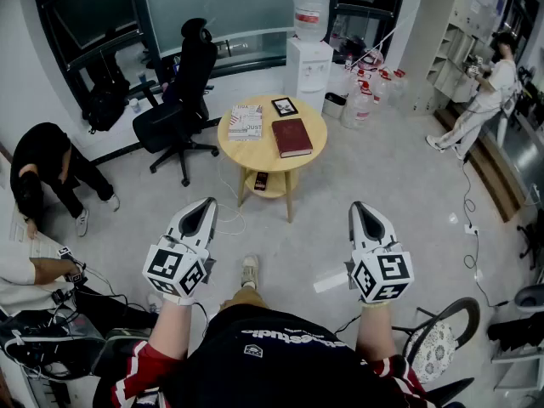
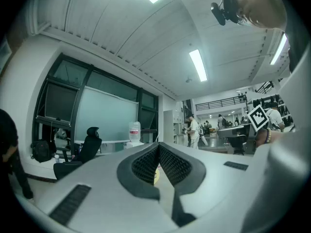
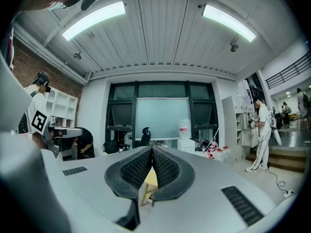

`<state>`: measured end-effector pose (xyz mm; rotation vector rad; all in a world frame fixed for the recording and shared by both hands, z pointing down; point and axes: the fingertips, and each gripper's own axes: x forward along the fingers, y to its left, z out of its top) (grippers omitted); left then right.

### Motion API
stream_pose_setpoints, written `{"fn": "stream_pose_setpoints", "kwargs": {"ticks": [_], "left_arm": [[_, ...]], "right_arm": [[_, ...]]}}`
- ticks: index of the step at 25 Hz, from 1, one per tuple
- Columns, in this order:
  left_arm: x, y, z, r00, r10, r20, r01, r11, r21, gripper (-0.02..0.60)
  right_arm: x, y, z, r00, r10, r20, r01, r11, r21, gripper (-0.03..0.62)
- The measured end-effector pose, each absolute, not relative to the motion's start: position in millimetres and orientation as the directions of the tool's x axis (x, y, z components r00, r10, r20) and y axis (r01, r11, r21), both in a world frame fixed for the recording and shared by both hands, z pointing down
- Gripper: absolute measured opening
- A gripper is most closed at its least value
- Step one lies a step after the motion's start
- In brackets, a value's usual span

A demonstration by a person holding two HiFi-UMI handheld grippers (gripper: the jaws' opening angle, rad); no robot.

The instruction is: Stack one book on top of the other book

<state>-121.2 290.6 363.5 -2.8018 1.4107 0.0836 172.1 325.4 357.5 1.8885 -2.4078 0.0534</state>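
Observation:
A dark red book lies on the right half of a round wooden table ahead of me. A book with a white and red printed cover lies flat on the table's left half, apart from the red one. My left gripper and right gripper are held level well short of the table, over the floor. Both have their tips together with nothing between the jaws. In the left gripper view the left gripper shows shut, and the right gripper shows shut in its own view.
A small framed picture sits at the table's far edge and a phone on its lower shelf. A black office chair stands left of the table, a water dispenser behind it. People are at the left and far right.

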Motion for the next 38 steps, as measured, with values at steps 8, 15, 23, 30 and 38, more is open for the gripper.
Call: {"fn": "stream_pose_setpoints", "kwargs": {"ticks": [8,15,23,30,38], "left_arm": [[-125.1,282.6,361.9,0.593,-0.803,-0.067,-0.803,-0.595,0.021,0.017],[-125.1,277.3,356.7,0.592,-0.802,-0.083,-0.804,-0.594,0.003,0.017],[-112.8,266.7,353.6,0.620,-0.779,-0.087,-0.783,-0.622,-0.007,0.017],[-105.3,249.6,355.5,0.638,-0.766,-0.082,-0.768,-0.641,0.013,0.017],[-99.9,223.2,357.6,0.647,-0.758,-0.080,-0.760,-0.650,0.020,0.017]], "right_arm": [[167.9,323.5,354.2,-0.230,-0.971,0.071,-0.972,0.233,0.037,0.029],[170.2,322.9,357.1,-0.209,-0.976,0.068,-0.975,0.213,0.063,0.029],[174.9,318.0,354.3,-0.200,-0.978,0.052,-0.978,0.202,0.046,0.029],[181.4,307.3,355.3,-0.196,-0.979,0.063,-0.980,0.198,0.027,0.029],[177.9,283.4,356.6,-0.219,-0.973,0.072,-0.975,0.222,0.031,0.029]]}}
